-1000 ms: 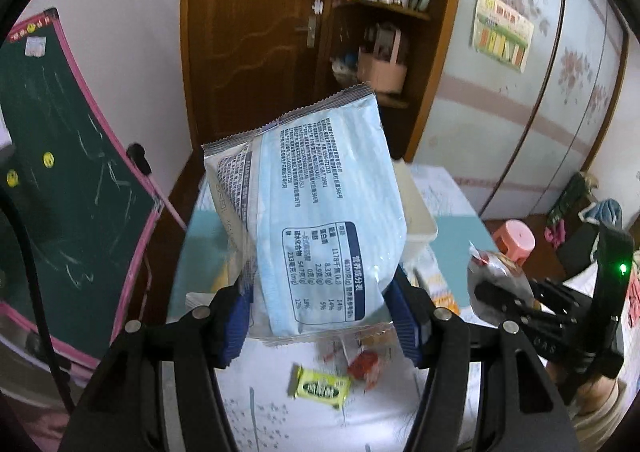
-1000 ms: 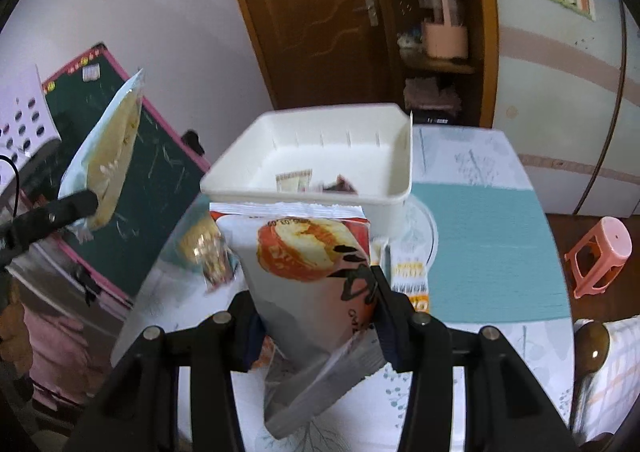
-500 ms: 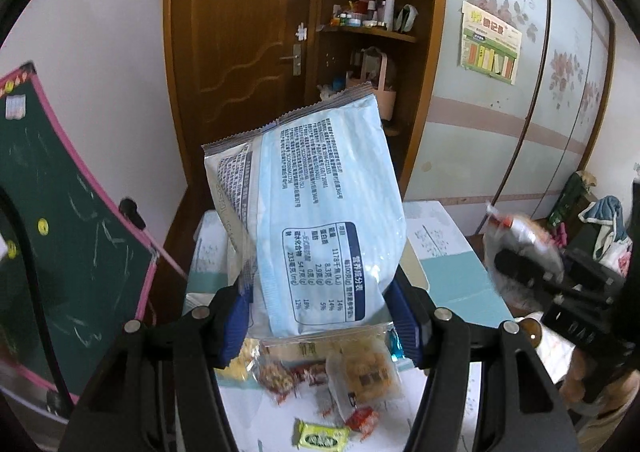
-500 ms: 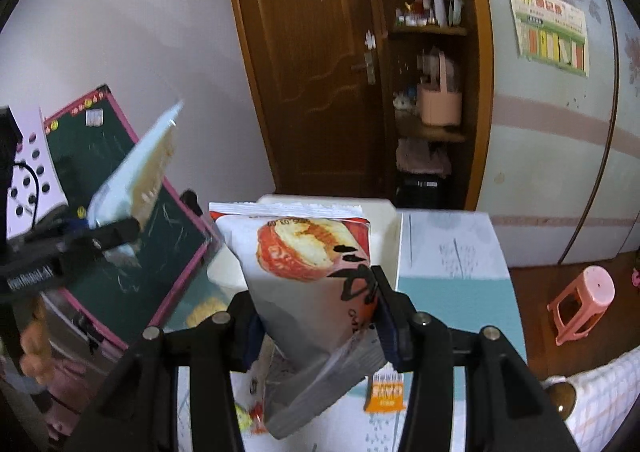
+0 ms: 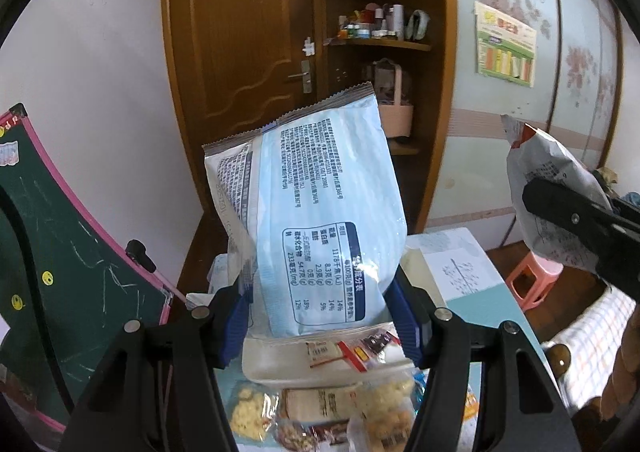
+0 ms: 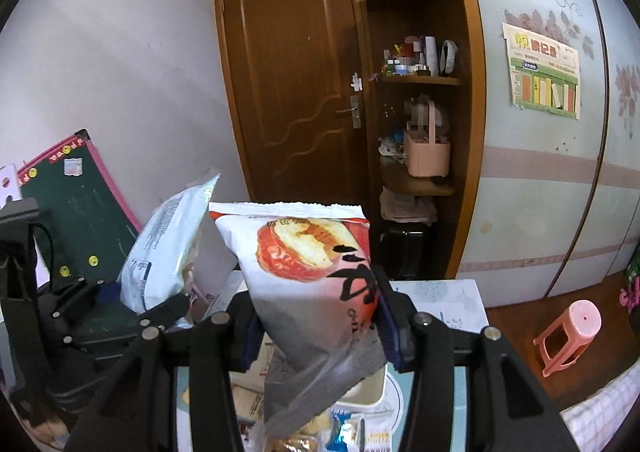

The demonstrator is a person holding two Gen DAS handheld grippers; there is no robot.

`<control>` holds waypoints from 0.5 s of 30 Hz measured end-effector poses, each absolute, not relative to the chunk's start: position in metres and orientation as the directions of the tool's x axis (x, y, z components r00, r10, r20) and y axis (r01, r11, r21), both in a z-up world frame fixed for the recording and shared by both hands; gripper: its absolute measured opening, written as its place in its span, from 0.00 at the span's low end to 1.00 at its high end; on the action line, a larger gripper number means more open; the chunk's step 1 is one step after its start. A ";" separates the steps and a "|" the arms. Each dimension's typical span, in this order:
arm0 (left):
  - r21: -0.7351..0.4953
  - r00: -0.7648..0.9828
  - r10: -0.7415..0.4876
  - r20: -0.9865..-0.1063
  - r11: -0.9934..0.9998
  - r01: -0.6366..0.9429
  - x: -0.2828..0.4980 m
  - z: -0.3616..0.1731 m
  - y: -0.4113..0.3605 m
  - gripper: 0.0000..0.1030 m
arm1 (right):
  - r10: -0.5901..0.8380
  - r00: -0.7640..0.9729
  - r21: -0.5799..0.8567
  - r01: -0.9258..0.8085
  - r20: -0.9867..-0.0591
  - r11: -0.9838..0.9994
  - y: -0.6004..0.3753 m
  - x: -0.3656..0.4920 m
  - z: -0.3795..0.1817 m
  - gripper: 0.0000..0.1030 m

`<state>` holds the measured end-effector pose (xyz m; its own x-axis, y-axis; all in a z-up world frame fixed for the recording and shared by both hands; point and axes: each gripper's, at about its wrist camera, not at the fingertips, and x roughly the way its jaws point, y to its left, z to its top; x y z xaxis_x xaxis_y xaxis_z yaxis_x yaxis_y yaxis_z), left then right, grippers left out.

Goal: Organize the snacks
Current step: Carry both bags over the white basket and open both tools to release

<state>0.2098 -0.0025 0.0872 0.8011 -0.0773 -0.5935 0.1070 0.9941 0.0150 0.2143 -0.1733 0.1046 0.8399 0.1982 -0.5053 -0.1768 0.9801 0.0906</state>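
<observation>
My left gripper (image 5: pixel 320 320) is shut on a light blue snack bag (image 5: pixel 320 211), held upright high above the table; the bag also shows in the right wrist view (image 6: pixel 168 248). My right gripper (image 6: pixel 316 328) is shut on a white and grey snack bag with an orange-red picture (image 6: pixel 316 272), also raised; this bag shows at the right in the left wrist view (image 5: pixel 552 187). Below, a white bin (image 5: pixel 280 364) holds a few small packets. Several loose snack packs (image 5: pixel 384 412) lie on the table in front of it.
A green chalkboard with a pink frame (image 5: pixel 60 272) leans at the left. A wooden door (image 6: pixel 296 91) and corner shelves (image 6: pixel 420 79) stand behind the table. A pink stool (image 6: pixel 568 336) is on the floor at the right.
Both grippers have risen with their bags, tilting the views from the table to the door and shelves. The two held bags have come closer together.
</observation>
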 end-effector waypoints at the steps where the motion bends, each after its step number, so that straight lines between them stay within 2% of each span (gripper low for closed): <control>1: 0.015 0.797 -0.071 -0.599 0.995 0.100 0.217 0.083 -0.002 0.59 | 0.198 0.835 0.095 -0.174 -0.513 0.980 -0.172 0.220 0.102 0.46; 15: -0.019 0.669 -0.059 -0.741 0.998 0.067 0.293 0.006 0.006 0.59 | 0.185 0.711 0.166 -0.097 -0.678 0.981 -0.170 0.293 0.030 0.46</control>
<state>0.2927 0.0063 0.0063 0.6690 -0.0588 -0.7409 0.0665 0.9976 -0.0190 0.2932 -0.1697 0.0299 0.7112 0.1850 -0.6782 -0.0974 0.9814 0.1655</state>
